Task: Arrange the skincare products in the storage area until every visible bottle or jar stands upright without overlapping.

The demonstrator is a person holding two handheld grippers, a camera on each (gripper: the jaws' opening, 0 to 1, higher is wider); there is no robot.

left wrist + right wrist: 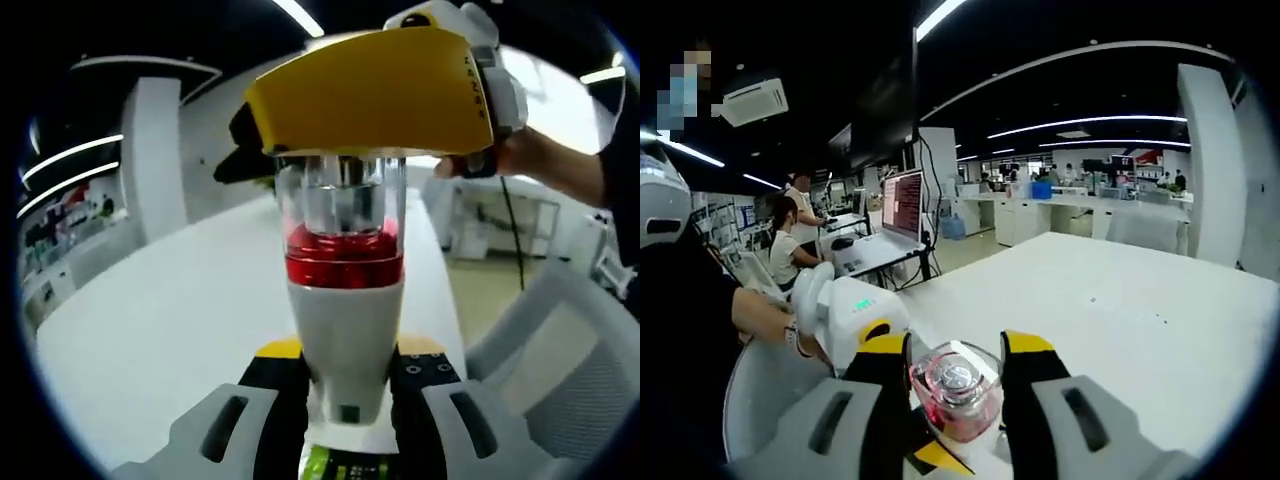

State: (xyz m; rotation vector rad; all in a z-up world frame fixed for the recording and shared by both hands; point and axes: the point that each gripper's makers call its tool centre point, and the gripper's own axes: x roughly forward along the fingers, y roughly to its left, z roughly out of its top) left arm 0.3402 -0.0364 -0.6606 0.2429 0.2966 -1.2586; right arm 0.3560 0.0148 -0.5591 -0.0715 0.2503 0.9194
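Note:
A skincare bottle [345, 310] with a white body, a red band and a clear cap is held up above the white table [160, 330]. My left gripper [345, 375] is shut on its white body, one yellow-tipped jaw on each side. From the upper right my right gripper reaches in, and its broad yellow finger [370, 95] covers the top of the clear cap. In the right gripper view I look down on that clear cap [955, 388], pink-red inside, with my right gripper [956, 362] shut on it. The white left gripper [845, 310], held by a hand, sits just left of the cap.
The white table [1120, 310] stretches away to the right. An open laptop [902, 205] stands at its far left corner, with people seated and standing beyond it. A grey office chair [560, 340] is beside the table's edge.

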